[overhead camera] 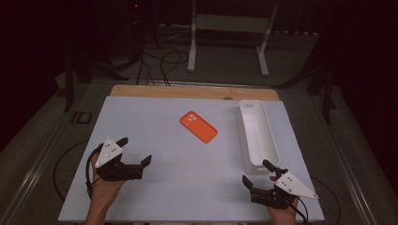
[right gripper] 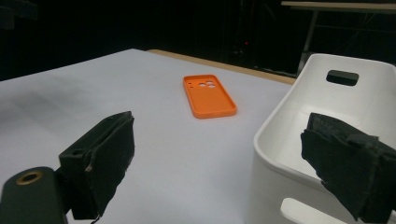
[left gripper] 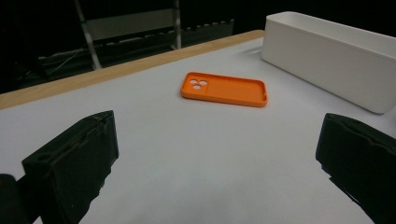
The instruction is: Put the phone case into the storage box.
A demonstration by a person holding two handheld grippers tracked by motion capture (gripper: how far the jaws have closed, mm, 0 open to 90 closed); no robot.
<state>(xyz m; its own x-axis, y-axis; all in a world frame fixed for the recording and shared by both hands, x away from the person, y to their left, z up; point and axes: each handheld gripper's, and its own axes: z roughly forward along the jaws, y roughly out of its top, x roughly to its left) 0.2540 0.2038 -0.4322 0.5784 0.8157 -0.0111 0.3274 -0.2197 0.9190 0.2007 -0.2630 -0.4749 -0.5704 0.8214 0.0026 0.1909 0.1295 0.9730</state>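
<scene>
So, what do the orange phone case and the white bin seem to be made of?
Orange phone case: probably soft silicone or matte plastic; thin raised rim, no shine. White bin: likely rigid moulded plastic, smooth with a slight sheen, rounded corners and a cut-out handle slot.

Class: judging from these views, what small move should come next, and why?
Probably the left tongs should move forward toward the orange phone case. Both tongs are open and empty, the case lies flat and untouched mid-table, and the white bin beside it holds nothing.
</scene>
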